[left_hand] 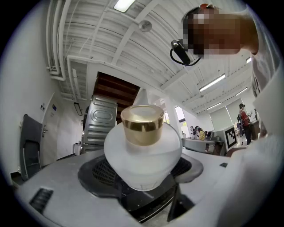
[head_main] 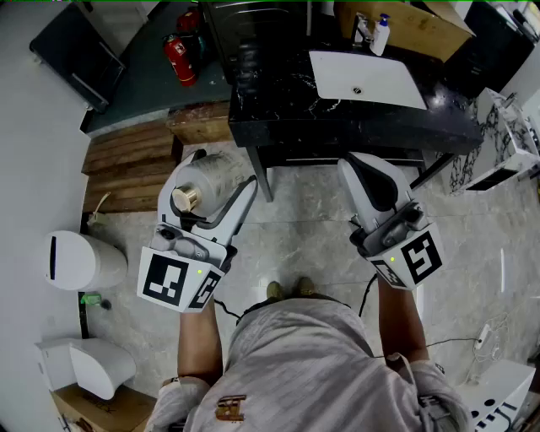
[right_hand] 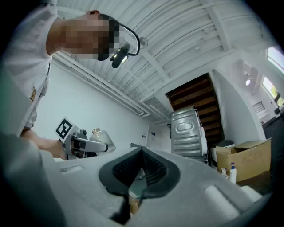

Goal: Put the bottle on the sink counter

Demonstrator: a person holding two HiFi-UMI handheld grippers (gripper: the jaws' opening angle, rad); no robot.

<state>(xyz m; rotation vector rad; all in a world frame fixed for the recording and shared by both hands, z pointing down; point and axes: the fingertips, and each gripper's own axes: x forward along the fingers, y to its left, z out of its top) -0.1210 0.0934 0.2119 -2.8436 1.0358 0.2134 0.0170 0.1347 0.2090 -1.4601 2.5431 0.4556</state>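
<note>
A frosted white bottle (head_main: 207,179) with a gold cap (head_main: 185,199) sits between the jaws of my left gripper (head_main: 215,173), which is shut on its wide body. In the left gripper view the bottle (left_hand: 143,153) stands cap-up and fills the middle. My right gripper (head_main: 353,167) is held level beside it, its jaws shut with nothing between them (right_hand: 142,156). Both are held over the floor in front of the black marble sink counter (head_main: 278,114), which carries a white basin (head_main: 367,80). The right gripper view shows the bottle (right_hand: 96,135) from the side.
A pump dispenser (head_main: 381,34) and a cardboard box (head_main: 413,21) stand behind the basin. Red fire extinguishers (head_main: 179,57) and wooden pallets (head_main: 126,164) lie to the left. A white bin (head_main: 80,261) stands at the left wall. The person's feet (head_main: 287,289) are on the tiled floor.
</note>
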